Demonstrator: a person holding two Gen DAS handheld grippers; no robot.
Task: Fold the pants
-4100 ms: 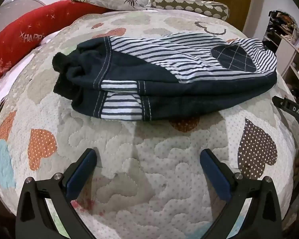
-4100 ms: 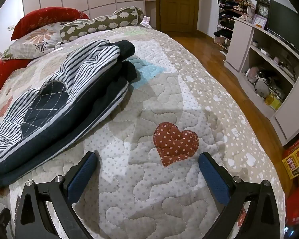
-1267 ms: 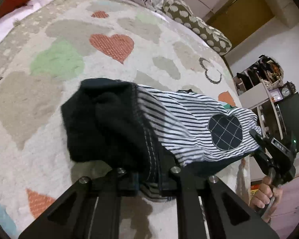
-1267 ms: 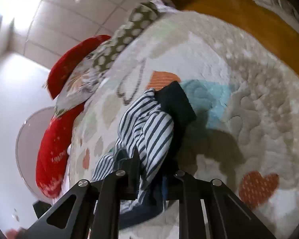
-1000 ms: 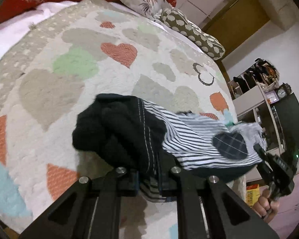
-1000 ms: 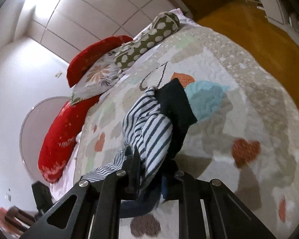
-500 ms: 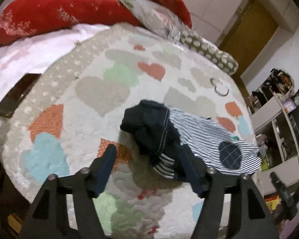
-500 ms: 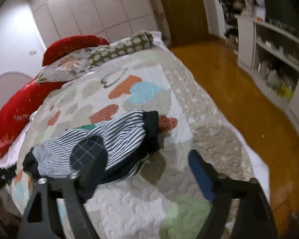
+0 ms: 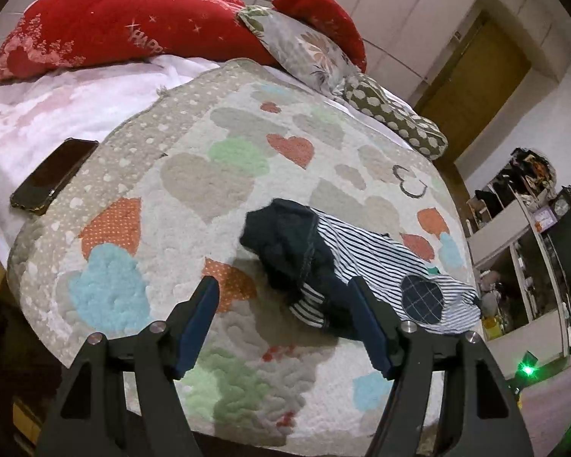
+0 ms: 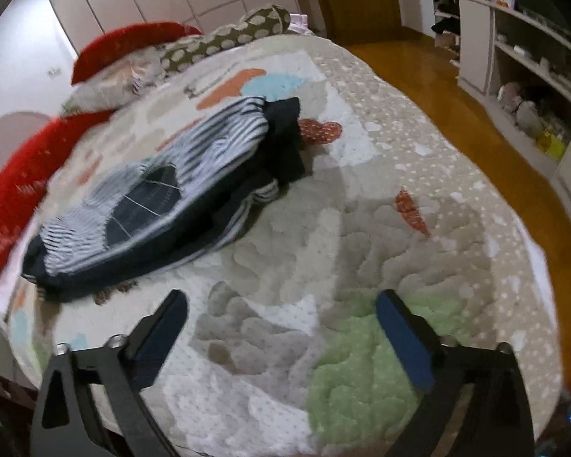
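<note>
Both tools wide open, holding nothing: left tool (image 9: 283, 304), right tool (image 10: 281, 314). Striped pants (image 9: 361, 266) lie bundled on heart quilt (image 9: 194, 175), well apart from phone (image 9: 53, 177). My call: bundle loose; regrip both ends, lay flat, press crease.

The pants (image 9: 361, 266) are soft cloth, striped and dark. The quilt (image 9: 194, 175) is bumpy, stitched cloth. The phone (image 9: 53, 177) looks smooth and shiny. The floor (image 10: 437, 76) is glossy wood. The left gripper (image 9: 285, 323) has matt black arms and blue pads (image 9: 198, 327).
</note>
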